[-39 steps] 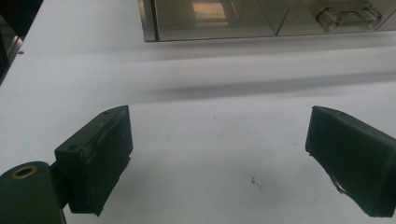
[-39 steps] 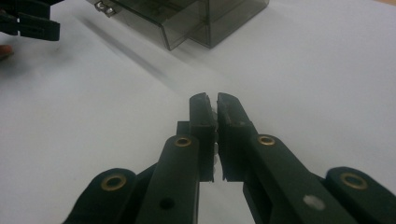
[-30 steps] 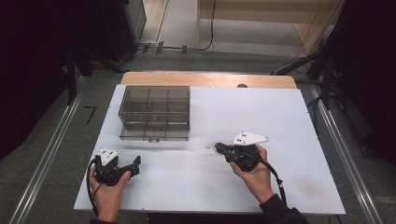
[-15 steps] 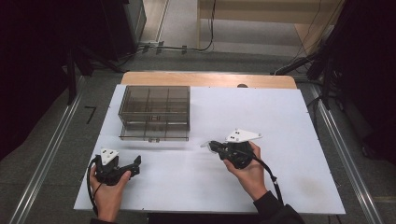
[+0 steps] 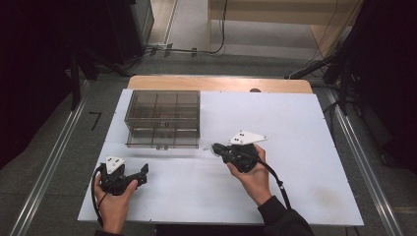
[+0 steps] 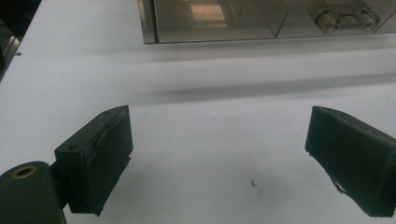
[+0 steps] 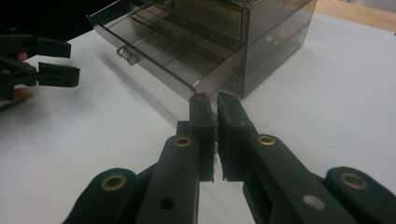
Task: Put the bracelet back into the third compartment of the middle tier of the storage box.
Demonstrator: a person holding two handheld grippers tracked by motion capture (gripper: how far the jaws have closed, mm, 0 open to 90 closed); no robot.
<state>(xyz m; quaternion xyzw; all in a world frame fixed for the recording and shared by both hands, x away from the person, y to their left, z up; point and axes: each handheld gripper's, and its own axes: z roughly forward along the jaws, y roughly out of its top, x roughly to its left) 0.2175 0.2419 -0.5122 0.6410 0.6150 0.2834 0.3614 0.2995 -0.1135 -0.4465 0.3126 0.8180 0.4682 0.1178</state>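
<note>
- Smoky, see-through plastic drawer box (image 5: 163,118) on the white table (image 5: 295,187), towards the far left part of the board, short of the wooden strip at the far edge.
- Top split by thin walls into a grid of compartments, as seen from the high view; contents too faint to tell.
- Lower drawer (image 7: 159,56) pulled partway out towards the person's side, its clear front panel carrying a small transparent handle (image 7: 127,54) with two round lugs, also seen in the left gripper view (image 6: 345,18).
- Sides glossy, catching a warm reflection near one corner in the left gripper view.
- Right gripper (image 5: 212,147) just beside the drawer's front right corner, tips aimed at it, a sliver of table seeming to show between the two in the high view; jaws pressed together with nothing between them, pads (image 7: 203,119) nearly meeting in the right gripper view.
- Same corner of the drawer directly past the closed tips in the right gripper view; touching or a hair apart, cannot tell.
- Left gripper (image 5: 142,174) near the table's front left, well apart from the box and on its near side; jaws spread wide, bare white table between the pads (image 6: 105,149).
- Box front along the top of the left gripper view, beyond the open jaws.
</note>
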